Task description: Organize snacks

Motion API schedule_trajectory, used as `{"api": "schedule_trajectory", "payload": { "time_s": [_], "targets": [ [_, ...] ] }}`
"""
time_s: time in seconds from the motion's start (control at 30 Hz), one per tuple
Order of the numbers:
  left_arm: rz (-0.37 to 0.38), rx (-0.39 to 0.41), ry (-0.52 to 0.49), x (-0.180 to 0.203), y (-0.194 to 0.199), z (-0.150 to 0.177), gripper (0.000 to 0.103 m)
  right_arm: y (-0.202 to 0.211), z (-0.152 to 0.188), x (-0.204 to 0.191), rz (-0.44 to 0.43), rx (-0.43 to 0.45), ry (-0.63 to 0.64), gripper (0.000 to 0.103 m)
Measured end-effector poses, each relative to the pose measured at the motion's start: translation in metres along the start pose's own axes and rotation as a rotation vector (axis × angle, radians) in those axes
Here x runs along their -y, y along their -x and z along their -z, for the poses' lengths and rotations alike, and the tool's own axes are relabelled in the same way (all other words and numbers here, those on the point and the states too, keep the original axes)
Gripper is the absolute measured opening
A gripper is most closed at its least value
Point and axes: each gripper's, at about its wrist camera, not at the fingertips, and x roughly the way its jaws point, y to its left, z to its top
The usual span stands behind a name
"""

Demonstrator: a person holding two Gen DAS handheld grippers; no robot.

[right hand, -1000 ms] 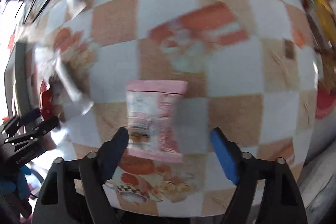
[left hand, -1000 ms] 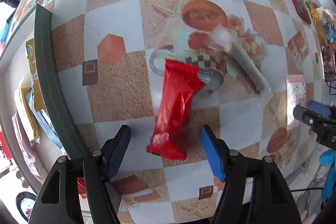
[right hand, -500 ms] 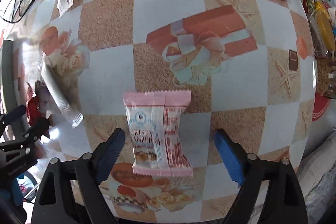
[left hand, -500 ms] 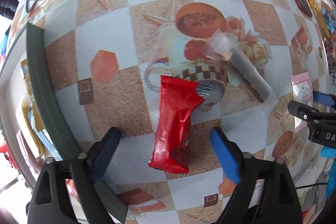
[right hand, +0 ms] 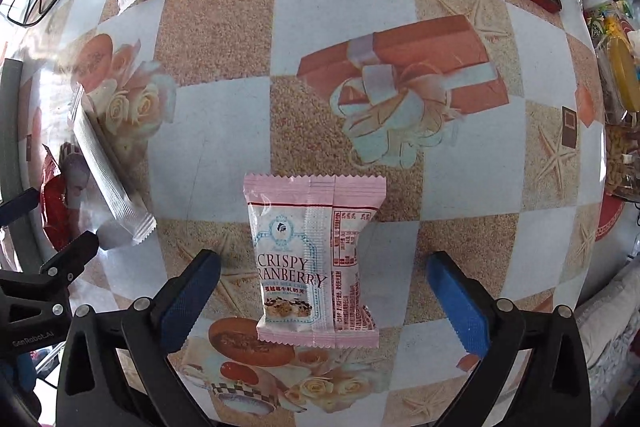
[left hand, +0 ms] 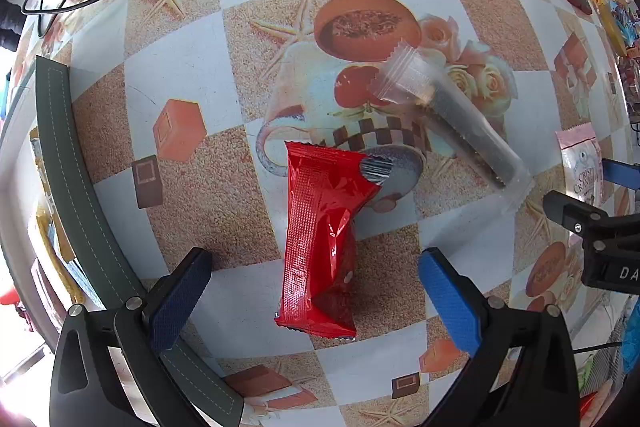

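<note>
Two wide-jawed grippers, red packet [left hand: 320,239], pink packet [right hand: 316,267]

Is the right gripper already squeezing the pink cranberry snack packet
No, the right gripper stands wide open, with the pink cranberry snack packet lying untouched on the table between its blue pads.

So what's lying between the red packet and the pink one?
A clear stick packet lies between the red packet and the pink packet, seen in the left wrist view.

Bright daylight, seemingly from the left, glares off the glossy bench [right hand: 224,155]; both views are sharp at centre, with strong fisheye bending and dark corners.
</note>
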Motion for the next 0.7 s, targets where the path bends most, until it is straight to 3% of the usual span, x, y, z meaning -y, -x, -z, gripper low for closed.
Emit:
{"api": "schedule_trajectory", "payload": {
  "time_s": [0.7],
  "targets": [
    [0.001,0.006,0.000,-0.001,-0.004,-0.001,0.103,-0.001,-0.003,-0.003,-0.004,0.008,0.004,0.103]
  ]
}}
